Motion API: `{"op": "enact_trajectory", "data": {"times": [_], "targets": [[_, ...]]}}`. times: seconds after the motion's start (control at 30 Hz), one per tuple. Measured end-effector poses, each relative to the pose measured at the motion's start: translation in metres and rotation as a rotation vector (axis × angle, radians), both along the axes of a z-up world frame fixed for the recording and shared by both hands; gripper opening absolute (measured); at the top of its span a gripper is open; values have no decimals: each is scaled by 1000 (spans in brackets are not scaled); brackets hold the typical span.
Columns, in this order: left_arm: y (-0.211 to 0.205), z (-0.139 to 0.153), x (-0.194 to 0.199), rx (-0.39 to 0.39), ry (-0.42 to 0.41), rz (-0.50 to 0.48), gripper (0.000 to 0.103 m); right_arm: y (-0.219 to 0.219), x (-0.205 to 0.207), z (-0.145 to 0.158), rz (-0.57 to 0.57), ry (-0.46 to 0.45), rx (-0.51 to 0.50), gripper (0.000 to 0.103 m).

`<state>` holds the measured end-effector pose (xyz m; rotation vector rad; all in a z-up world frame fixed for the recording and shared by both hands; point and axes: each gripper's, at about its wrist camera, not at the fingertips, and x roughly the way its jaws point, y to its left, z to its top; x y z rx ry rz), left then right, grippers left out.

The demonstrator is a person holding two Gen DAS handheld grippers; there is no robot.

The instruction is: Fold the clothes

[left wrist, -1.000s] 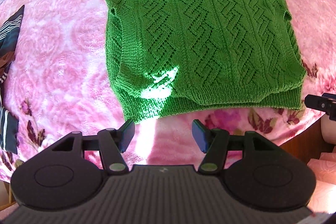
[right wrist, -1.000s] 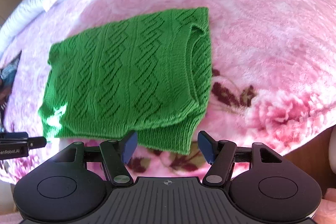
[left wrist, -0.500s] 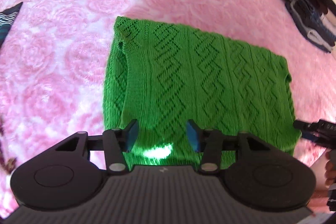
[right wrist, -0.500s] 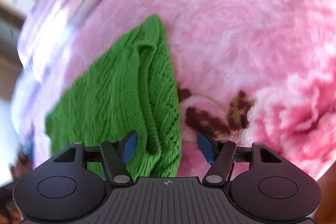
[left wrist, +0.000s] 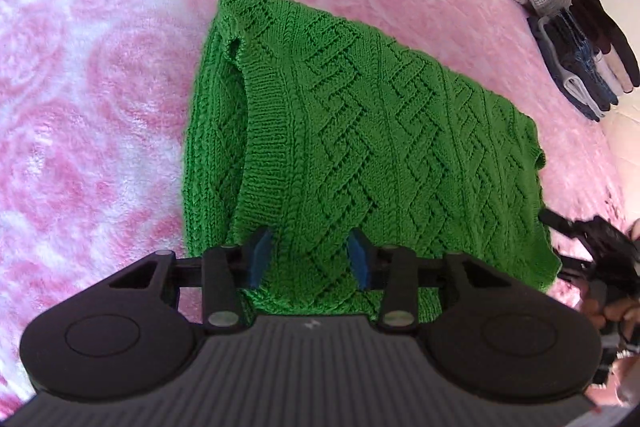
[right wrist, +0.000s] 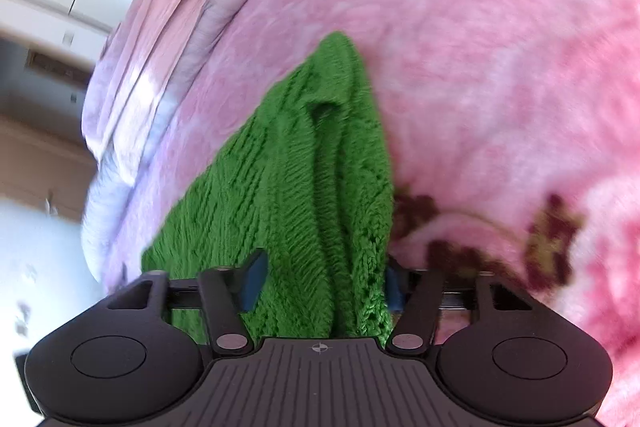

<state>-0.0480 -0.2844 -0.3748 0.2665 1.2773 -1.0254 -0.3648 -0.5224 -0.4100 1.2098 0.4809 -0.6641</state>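
Sweater [left wrist: 360, 147] already folded once on blanket [left wrist: 100, 87]. Left gripper [left wrist: 308, 259], right gripper [right wrist: 320, 279] gape over near edge, apparently gripping nothing; next fold pending.

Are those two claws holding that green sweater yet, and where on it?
Not yet. Both the left claw and right claw are open, each straddling the near edge of the green sweater at opposite ends.
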Motion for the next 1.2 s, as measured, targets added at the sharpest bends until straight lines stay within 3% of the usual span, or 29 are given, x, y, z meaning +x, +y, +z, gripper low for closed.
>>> {"op": "enact_trajectory", "data": {"times": [0.03,0.17,0.3,0.37,0.43,0.5,0.63,0.7,0.8,0.87,0.9,0.93,1.0,1.13,1.2], "targets": [[0,-1,1,-2,8,-7,36,4,4,0,10,39,-17,26],[-3,-3,5,0,17,-42,35,8,9,1,-70,97,30,18],[-6,1,9,22,-10,-64,22,6,54,31,-40,374,4,15],[-3,5,16,22,-29,-51,18,16,93,56,34,582,-106,15],[4,9,27,19,-52,-22,18,42,136,81,135,765,-296,14],[13,11,42,33,-80,7,18,78,177,104,236,842,-486,14],[38,17,72,39,-90,56,18,160,251,128,443,844,-778,14],[52,18,83,37,-80,73,18,196,278,122,558,800,-849,14],[66,16,97,44,-58,87,18,232,306,91,698,752,-836,15],[75,11,102,48,-38,93,18,240,321,59,799,753,-769,18],[78,9,105,53,-25,96,18,242,326,47,814,761,-723,27],[81,7,106,56,-13,98,18,246,327,43,816,764,-718,42],[87,6,110,52,0,95,18,243,327,51,810,728,-709,48],[87,10,117,26,11,67,17,224,312,96,679,588,-631,49],[82,16,122,-13,39,61,17,207,294,117,562,567,-623,49]]}}
